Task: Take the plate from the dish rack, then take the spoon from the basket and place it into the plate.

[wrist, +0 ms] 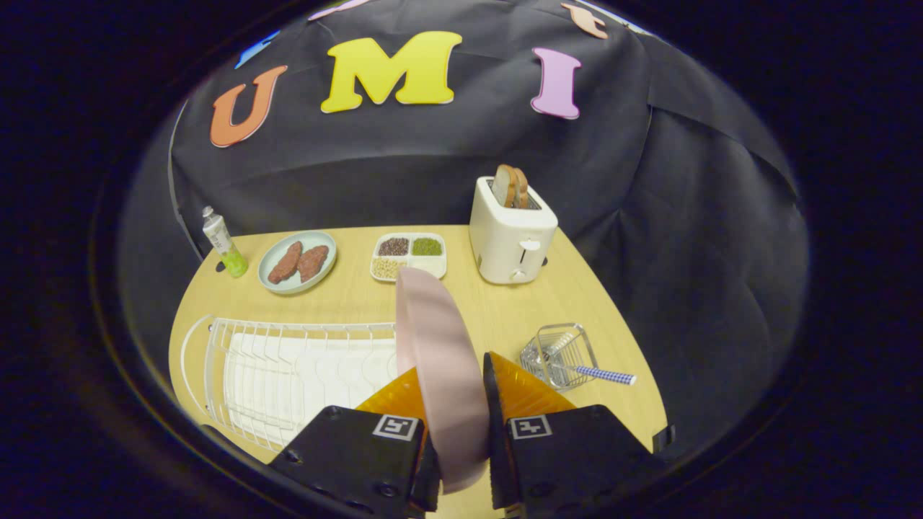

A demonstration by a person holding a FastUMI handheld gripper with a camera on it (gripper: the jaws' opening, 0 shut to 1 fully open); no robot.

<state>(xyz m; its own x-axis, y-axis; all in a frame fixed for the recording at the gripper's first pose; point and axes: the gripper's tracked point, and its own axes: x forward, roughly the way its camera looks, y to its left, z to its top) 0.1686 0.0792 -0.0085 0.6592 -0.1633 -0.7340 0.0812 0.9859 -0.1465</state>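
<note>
Above the wooden counter point(519, 310), beside the dish rack point(288, 367), the pink plate point(440, 353) is pinched edge-on by the claw point(451, 393), and could be dropped if tilted carelessly.

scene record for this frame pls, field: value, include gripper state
gripper: shut on the round pink plate, held on edge
rack: white wire dish rack, beside the fingers
spoon: checked-handle spoon in small wire basket
beyond: white toaster with bread, sectioned tray, pale green plate of meat, tube
surface: wooden table
</note>
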